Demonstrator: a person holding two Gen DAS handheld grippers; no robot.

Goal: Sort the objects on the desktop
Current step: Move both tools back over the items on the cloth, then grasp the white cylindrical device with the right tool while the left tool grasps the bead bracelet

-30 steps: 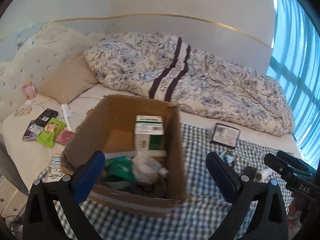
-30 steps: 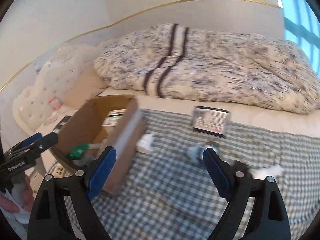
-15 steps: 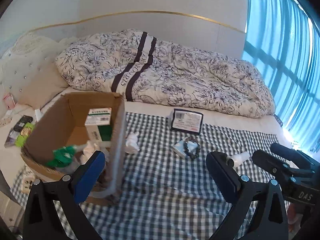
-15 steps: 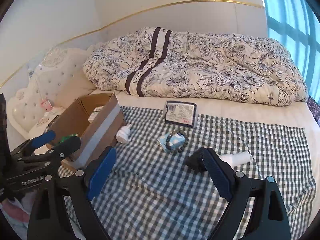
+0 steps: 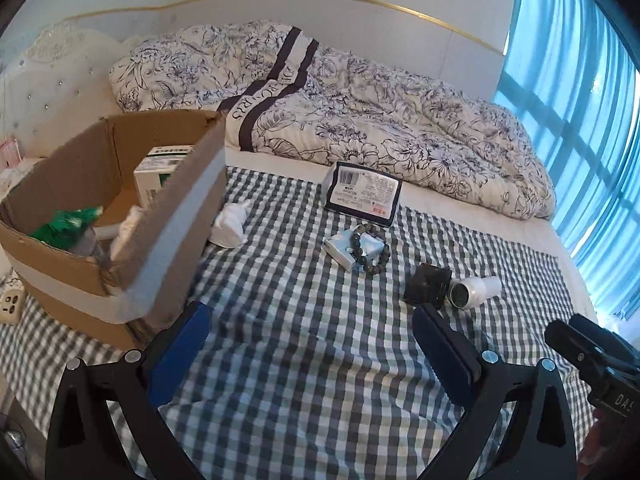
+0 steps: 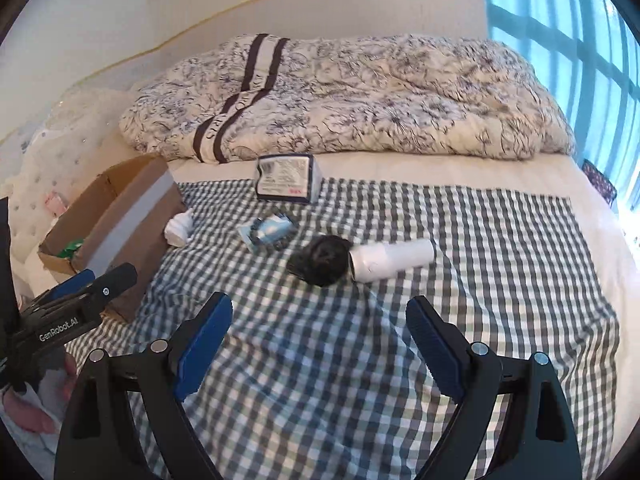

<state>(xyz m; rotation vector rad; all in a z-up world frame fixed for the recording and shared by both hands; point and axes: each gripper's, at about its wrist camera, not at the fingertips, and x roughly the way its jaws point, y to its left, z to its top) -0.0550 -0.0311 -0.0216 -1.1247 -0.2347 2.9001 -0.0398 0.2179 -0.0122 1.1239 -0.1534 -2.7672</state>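
- Your left hand-held gripper [image 5: 310, 336] was spread wide and held nothing; it hung over the checked cloth [image 5: 304, 320], just beside the cardboard box [image 5: 120, 216].
- Your right hand-held gripper [image 6: 320, 330] was also wide and empty, above the cloth and near the black object [image 6: 320, 258].
- The cardboard box stood at the left edge of the cloth. Inside it were a white-green carton [image 5: 160, 172] and a green packet [image 5: 66, 222].
- A crumpled white tissue [image 5: 230, 226] lay on the cloth, touching the right wall of the box.
- Further from the box lay a small pale packet [image 5: 352, 246] with a bead bracelet [image 5: 370, 250] on it.
- Behind these, a dark flat package [image 5: 362, 196] with a label leaned near the floral quilt [image 5: 360, 100].
- Farthest from the box, the black object touched a white bottle [image 6: 394, 260] lying on its side.
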